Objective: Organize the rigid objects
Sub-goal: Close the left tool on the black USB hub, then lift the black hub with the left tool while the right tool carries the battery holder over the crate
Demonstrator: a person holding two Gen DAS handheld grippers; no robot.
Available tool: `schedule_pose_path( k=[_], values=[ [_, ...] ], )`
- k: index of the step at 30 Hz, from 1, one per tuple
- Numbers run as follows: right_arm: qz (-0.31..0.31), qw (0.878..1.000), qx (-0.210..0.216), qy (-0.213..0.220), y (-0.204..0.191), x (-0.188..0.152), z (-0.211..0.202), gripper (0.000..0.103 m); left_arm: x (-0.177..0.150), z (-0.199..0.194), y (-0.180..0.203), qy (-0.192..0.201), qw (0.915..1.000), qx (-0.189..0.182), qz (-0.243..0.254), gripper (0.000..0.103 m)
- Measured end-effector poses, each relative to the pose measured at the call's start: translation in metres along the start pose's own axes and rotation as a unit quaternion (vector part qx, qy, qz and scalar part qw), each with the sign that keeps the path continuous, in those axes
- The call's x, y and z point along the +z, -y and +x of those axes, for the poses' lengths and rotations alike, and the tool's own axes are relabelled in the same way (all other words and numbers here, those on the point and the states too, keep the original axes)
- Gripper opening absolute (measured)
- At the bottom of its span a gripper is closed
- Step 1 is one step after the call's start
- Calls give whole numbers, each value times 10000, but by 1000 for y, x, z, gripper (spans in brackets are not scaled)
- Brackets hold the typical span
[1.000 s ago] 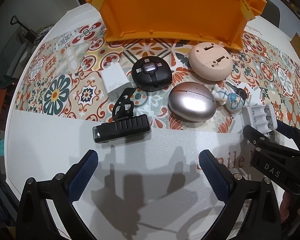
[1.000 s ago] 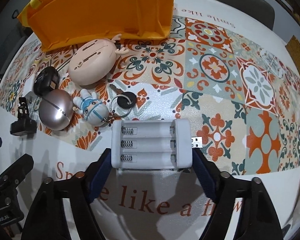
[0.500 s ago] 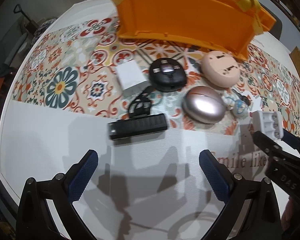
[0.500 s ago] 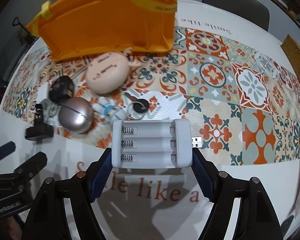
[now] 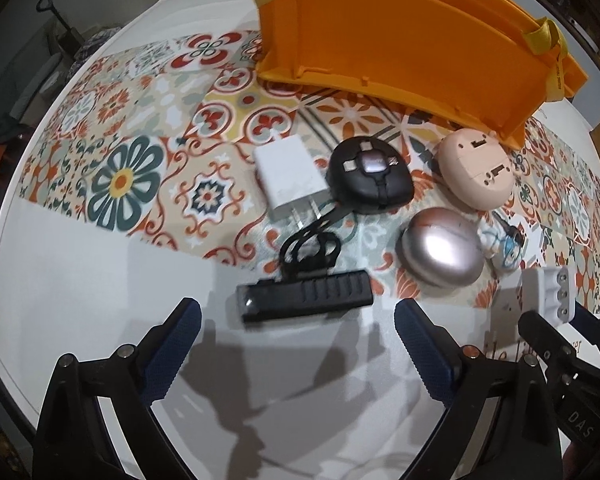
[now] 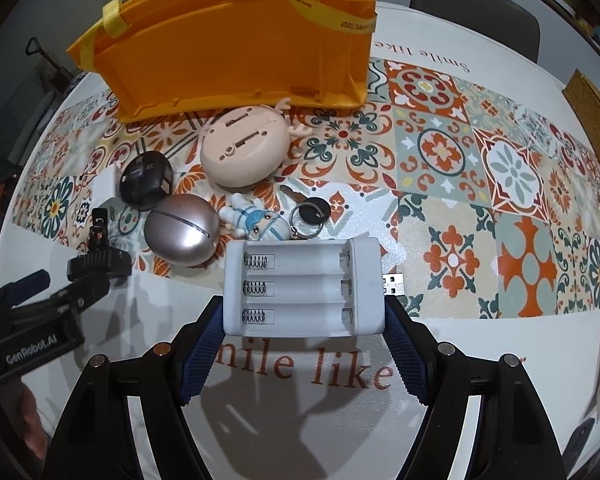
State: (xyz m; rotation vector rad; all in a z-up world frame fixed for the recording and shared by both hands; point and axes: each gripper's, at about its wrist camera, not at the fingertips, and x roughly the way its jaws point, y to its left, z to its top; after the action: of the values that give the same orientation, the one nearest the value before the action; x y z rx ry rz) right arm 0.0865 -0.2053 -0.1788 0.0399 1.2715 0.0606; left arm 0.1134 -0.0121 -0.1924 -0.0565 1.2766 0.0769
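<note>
Right wrist view showed the right gripper (image 6: 304,322) pinching a white battery holder (image 6: 302,286) between its blue pads, one pad pressed on each short end, the holder lifted clear above the printed lettering near the front edge of the bench (image 6: 500,360). The left gripper (image 5: 296,340) stood wide, its jaws closing, with nothing between them; the black bike light (image 5: 306,302) lay just beyond its fingertips, on the white strip by the bench's front edge. Behind the light, on the patterned tile cloth (image 5: 120,176), lay a white plug adapter (image 5: 290,176), a black round cable reel (image 5: 370,178), a metallic oval case (image 5: 440,260), a peach round toy (image 5: 476,172) and a small figure keychain (image 6: 260,222) with its key (image 6: 314,208). An orange bin (image 6: 236,48) with yellow straps stood toward the bench's far edge. A dark chair (image 6: 474,20) stood behind the bench, and a cork board (image 6: 596,120) lay at its right edge.
</note>
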Motion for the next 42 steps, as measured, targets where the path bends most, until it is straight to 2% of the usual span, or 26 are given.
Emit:
schedule_pose_path(
  k=[4,6,12,23,33,42],
  values=[
    [53,10000,-48,-19,4,2,2,76,6,7,4,55,9999,88,73,93],
    [84,9999,-66,-33,6,3,4,76,8,12,3,2,9999,120,88,84],
    [90,9999,-106,-92,5,3,8,76,7,22,0,-109,9999,-24,47,73],
    [70,9999,-111,-104,-2,-2,5,76,-6,10,-5,85,9990,-169,409,73],
    [-40,9996,-176,237,-18,-5,-28,76,-20,-28,-11,346,9953,-548,722,73],
    [96,9983,-158,549,-27,-7,-57,76,-16,-68,-18,768,9907,-667,908,73]
  ],
)
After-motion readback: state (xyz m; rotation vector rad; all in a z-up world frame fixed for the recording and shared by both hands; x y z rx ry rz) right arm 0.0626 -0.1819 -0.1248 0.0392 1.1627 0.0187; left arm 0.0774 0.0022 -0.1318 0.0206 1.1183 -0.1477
